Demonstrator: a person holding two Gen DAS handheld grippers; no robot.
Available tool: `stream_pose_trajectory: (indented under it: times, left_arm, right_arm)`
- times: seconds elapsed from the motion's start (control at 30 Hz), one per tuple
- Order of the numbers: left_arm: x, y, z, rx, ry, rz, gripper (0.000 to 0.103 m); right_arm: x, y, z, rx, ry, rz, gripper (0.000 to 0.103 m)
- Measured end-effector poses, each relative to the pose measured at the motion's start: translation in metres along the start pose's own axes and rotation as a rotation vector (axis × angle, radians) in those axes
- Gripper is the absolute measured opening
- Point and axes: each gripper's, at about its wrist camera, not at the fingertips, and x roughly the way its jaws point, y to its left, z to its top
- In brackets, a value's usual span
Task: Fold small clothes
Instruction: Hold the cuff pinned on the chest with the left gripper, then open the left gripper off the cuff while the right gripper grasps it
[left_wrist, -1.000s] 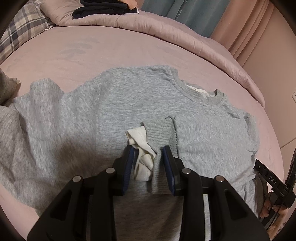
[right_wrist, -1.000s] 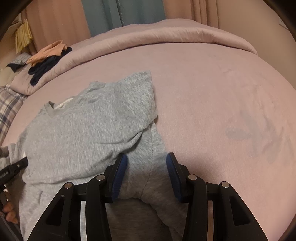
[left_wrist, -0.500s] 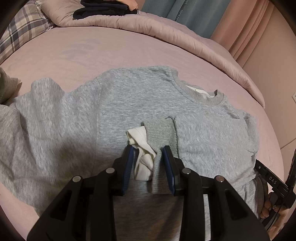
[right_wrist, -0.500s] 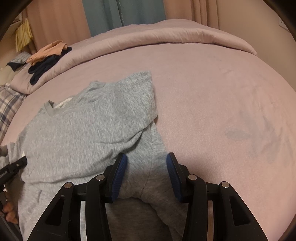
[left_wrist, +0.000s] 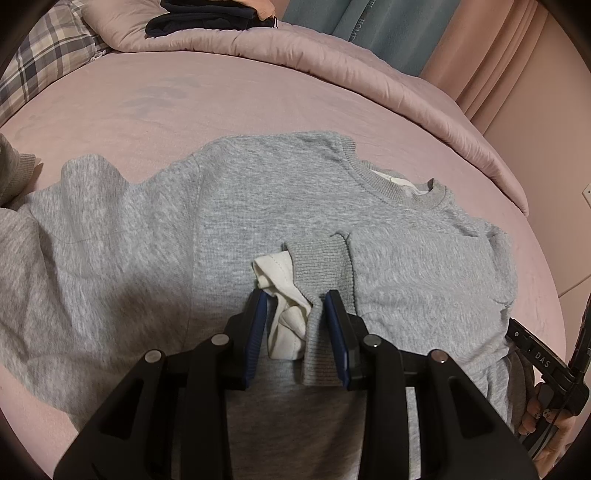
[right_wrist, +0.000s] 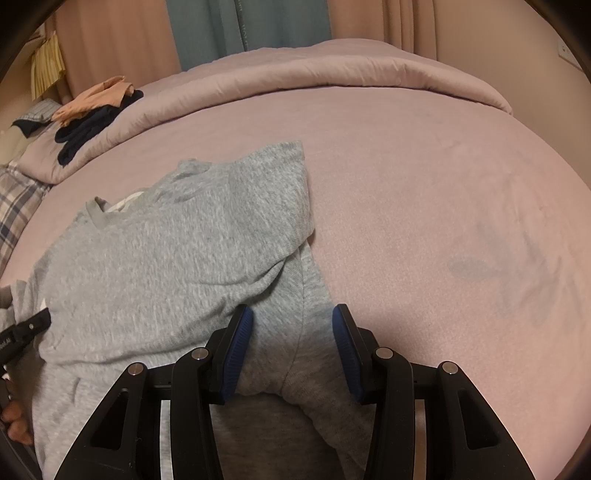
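Only the left view shows the left claw (left_wrist: 295, 325) clenched on the cuff (left_wrist: 321, 266) over the sweatshirt (left_wrist: 166, 229) on the bed (left_wrist: 147, 103); the right claw (right_wrist: 291, 339) straddles its hem released, with the hem's edge hidden underneath.

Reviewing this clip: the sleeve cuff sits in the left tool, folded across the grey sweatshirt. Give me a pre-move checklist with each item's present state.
1. Left tool around the sleeve cuff: ok, cuff and white inner cuff lie between its fingers.
2. Firm pinch on the cuff: cannot tell.
3. Folded sleeve lies on the sweatshirt chest: ok.
4. Right tool free of cloth: cannot tell, fingers apart, fabric lies between them.
5. Other sleeve folded in: not ok, spread out on the bed.
6. Collar flat: ok.
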Motion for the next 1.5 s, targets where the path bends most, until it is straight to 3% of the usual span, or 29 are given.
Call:
stream_pose_trajectory:
  times: [0.43,0.67,0.73,0.8,0.9,1.0,1.13,1.27,1.37,1.5]
  left_arm:
    - [0.003,-0.002,0.015,0.001,0.089,-0.004,0.035]
    - [0.003,0.001,0.018,0.038,0.119,-0.049,0.037]
    - [0.000,0.003,0.016,0.052,0.109,-0.069,0.041]
    - [-0.006,0.004,0.013,0.063,0.100,-0.079,0.057]
    - [-0.016,0.002,0.015,0.076,0.107,-0.029,0.069]
    - [-0.038,0.016,0.017,0.000,0.063,-0.033,0.083]
    - [-0.068,0.039,0.029,-0.091,0.031,-0.027,0.087]
    - [-0.113,0.067,0.041,-0.177,-0.112,-0.012,0.099]
    - [-0.138,0.097,0.044,-0.247,-0.182,0.001,0.100]
    - [-0.155,0.140,0.040,-0.359,-0.203,0.058,0.099]
  right_arm:
    - [0.001,0.004,0.002,-0.014,0.010,-0.023,0.045]
    - [0.001,0.011,0.000,-0.028,0.008,-0.068,0.046]
    - [0.002,0.015,0.000,-0.044,0.007,-0.089,0.046]
    - [0.002,0.014,0.000,-0.042,0.007,-0.091,0.046]
    - [0.003,0.015,0.001,-0.040,0.010,-0.092,0.046]
    - [0.002,0.015,0.004,-0.041,0.017,-0.099,0.048]
    - [-0.007,0.021,0.005,-0.048,0.026,-0.142,0.054]
    - [-0.042,0.036,0.008,-0.094,-0.028,-0.152,0.065]
    - [-0.082,0.053,0.017,-0.104,-0.097,-0.092,0.077]
    - [-0.129,0.081,0.030,-0.121,-0.161,0.105,0.081]
